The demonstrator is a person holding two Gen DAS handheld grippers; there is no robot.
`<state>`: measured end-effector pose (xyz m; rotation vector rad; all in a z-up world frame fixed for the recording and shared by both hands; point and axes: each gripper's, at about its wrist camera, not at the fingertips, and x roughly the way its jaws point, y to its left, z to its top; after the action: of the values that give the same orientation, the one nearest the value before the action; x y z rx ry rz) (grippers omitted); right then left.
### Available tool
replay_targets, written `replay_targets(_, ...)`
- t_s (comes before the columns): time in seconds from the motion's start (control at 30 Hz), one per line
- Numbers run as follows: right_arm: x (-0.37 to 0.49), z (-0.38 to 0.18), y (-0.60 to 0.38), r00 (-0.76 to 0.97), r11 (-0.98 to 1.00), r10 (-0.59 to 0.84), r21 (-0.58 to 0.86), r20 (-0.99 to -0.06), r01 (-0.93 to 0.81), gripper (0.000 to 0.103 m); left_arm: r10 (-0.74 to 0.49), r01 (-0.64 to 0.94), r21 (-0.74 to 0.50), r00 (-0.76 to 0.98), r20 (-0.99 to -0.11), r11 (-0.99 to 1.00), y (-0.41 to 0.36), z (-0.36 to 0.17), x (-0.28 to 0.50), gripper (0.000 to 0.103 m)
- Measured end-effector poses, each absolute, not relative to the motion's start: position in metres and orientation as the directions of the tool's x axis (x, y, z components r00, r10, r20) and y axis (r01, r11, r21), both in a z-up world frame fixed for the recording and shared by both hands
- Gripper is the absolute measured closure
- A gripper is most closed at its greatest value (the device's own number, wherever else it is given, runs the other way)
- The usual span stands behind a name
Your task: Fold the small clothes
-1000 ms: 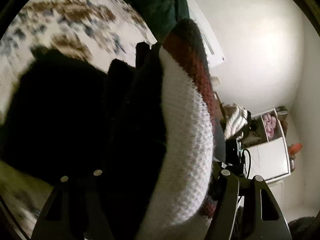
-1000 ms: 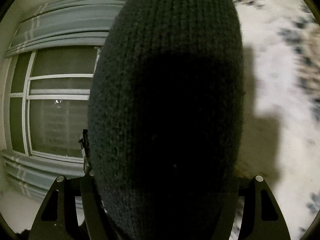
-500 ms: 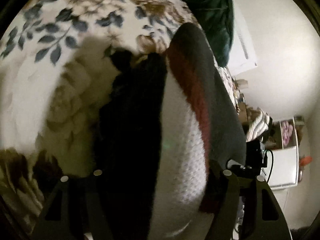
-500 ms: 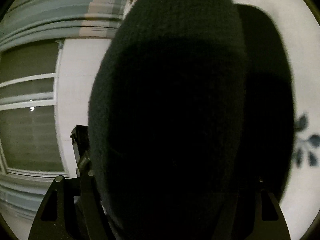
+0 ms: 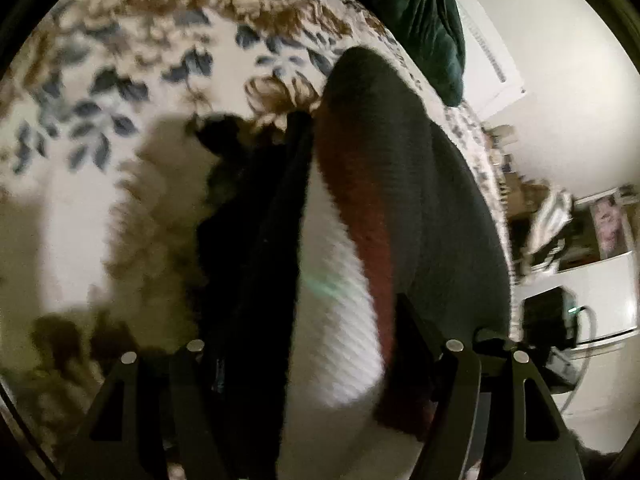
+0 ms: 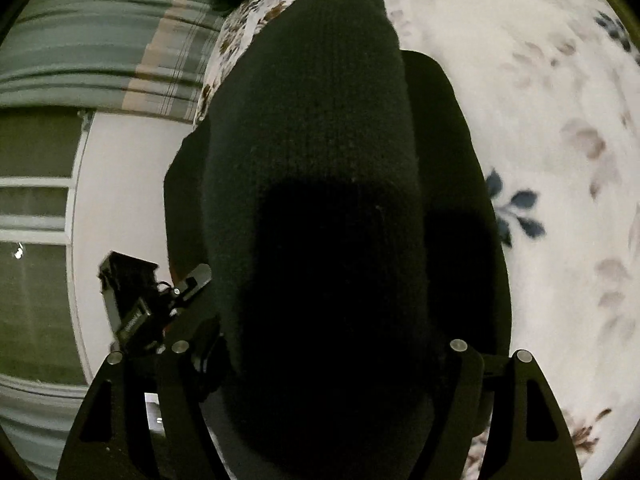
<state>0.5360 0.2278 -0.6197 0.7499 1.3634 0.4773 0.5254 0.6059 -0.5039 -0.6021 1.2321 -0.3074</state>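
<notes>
A knit garment with white, red and dark grey stripes [image 5: 360,240] fills the left wrist view, bunched between the fingers of my left gripper [image 5: 320,392], which is shut on it. Its dark grey part [image 6: 320,200] fills the right wrist view, clamped in my right gripper [image 6: 320,392]. The garment hangs just above a floral bedspread [image 5: 100,100], which also shows in the right wrist view [image 6: 540,120]. Both sets of fingertips are hidden in the cloth.
A dark green pillow [image 5: 420,12] lies at the far end of the bed. White furniture with clutter [image 5: 592,280] stands by the wall on the right. A window with curtains [image 6: 40,160] is left of the bed. The other gripper's body [image 6: 136,312] shows at left.
Both grippers have swung down toward the bedspread with the garment still held. The bed now fills more of each view, and the window and wall have slid to the sides.
</notes>
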Motion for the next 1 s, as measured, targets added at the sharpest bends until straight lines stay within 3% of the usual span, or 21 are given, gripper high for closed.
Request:
replay_targets(0.1, 0.527, -0.599, 0.243, 0.197, 0.802, 0.577, 0.596, -0.793, 0.049, 0.016, -0.385, -0.072, -0.440, 0.371, -0.845, 0.895, 0.594, -0.476, 0.516, 0.039)
replay_targets(0.23, 0.506, -0.543, 0.247, 0.290, 0.904, 0.405, 0.427, -0.867, 0.014, 0.001, -0.239, -0.074, -0.309, 0.473, -0.848, 0.948, 0.571, -0.432, 0.490, 0.038)
replay_targets(0.33, 0.503, -0.503, 0.250, 0.359, 0.966, 0.236, 0.259, -0.903, 0.017, 0.000, -0.175, -0.075, -0.250, 0.526, -0.832, 0.965, 0.546, -0.397, 0.465, 0.038)
replay_targets(0.43, 0.484, -0.466, 0.248, 0.419, 0.989, 0.124, 0.147, -0.900, 0.022, 0.000, -0.114, -0.099, -0.198, 0.538, -0.835, 0.975, 0.515, -0.365, 0.446, 0.026)
replay_targets(0.5, 0.475, -0.432, 0.246, 0.447, 0.995, 0.077, 0.097, -0.891, 0.022, 0.000, -0.116, -0.089, -0.197, 0.550, -0.827, 0.976, 0.496, -0.342, 0.433, 0.026)
replay_targets(0.6, 0.441, -0.375, 0.236, 0.498, 0.997, 0.049, 0.071, -0.866, 0.025, 0.000, -0.103, -0.099, -0.192, 0.572, -0.814, 0.976, 0.475, -0.306, 0.409, 0.020)
replay_targets(0.67, 0.417, -0.335, 0.223, 0.528, 0.998, 0.041, 0.065, -0.848, 0.026, 0.000, -0.072, -0.112, -0.168, 0.584, -0.808, 0.979, 0.458, -0.275, 0.387, 0.007)
replay_targets(1.0, 0.281, -0.164, 0.160, 0.615, 0.996, 0.084, 0.079, -0.784, -0.035, 0.000, 0.001, -0.105, -0.088, 0.651, -0.759, 0.991, 0.378, -0.142, 0.271, 0.006)
